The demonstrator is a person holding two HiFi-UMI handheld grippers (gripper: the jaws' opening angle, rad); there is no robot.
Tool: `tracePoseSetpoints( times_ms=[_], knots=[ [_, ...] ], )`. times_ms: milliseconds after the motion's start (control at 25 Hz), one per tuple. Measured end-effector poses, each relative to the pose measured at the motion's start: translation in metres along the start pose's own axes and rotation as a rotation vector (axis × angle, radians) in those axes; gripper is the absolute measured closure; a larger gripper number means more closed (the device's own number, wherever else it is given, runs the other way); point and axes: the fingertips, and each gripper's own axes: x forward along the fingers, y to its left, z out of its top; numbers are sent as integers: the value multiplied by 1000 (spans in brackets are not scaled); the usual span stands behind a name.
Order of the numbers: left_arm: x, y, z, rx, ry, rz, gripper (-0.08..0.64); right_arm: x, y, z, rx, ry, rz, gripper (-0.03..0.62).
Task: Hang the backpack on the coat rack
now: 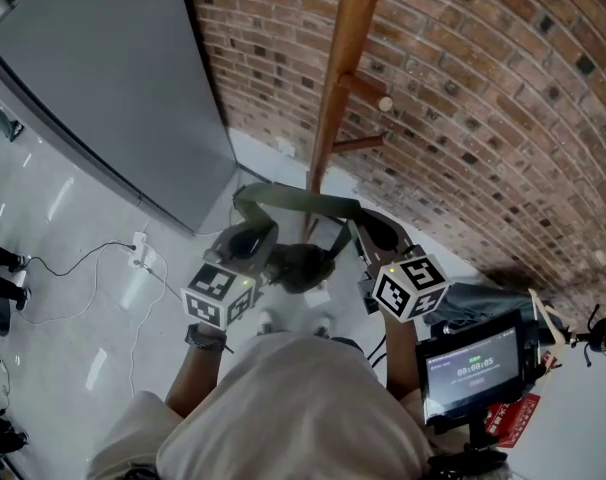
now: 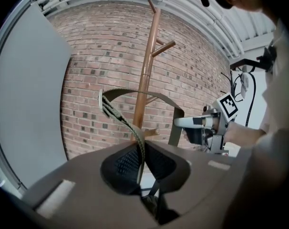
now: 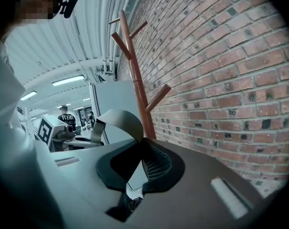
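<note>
The wooden coat rack (image 1: 333,88) stands against the brick wall, with short pegs (image 1: 368,90) on its pole. An olive backpack strap (image 1: 298,203) is stretched in front of the pole between both grippers. My left gripper (image 1: 245,230) is shut on the strap's left end and my right gripper (image 1: 368,230) on its right end. The dark backpack (image 1: 303,266) hangs below, between them. In the left gripper view the strap (image 2: 135,130) runs out of the shut left gripper (image 2: 140,149) and arcs past the rack (image 2: 144,70). In the right gripper view the strap (image 3: 118,120) curls up from the shut right gripper (image 3: 140,144) beside the rack (image 3: 137,80).
A tall grey panel (image 1: 113,78) stands left of the rack. The brick wall (image 1: 483,108) runs behind and to the right. A cable and power strip (image 1: 138,253) lie on the floor at left. A screen device (image 1: 473,363) sits at lower right. People (image 3: 63,116) stand far off.
</note>
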Motion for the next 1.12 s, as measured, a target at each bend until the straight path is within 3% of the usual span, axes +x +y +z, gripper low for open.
tracePoseSetpoints(
  times_ms=[1120],
  knots=[
    [31,8,-51,-26,137,-16,546,23,-30,-47,90,89,-7,584]
  ],
)
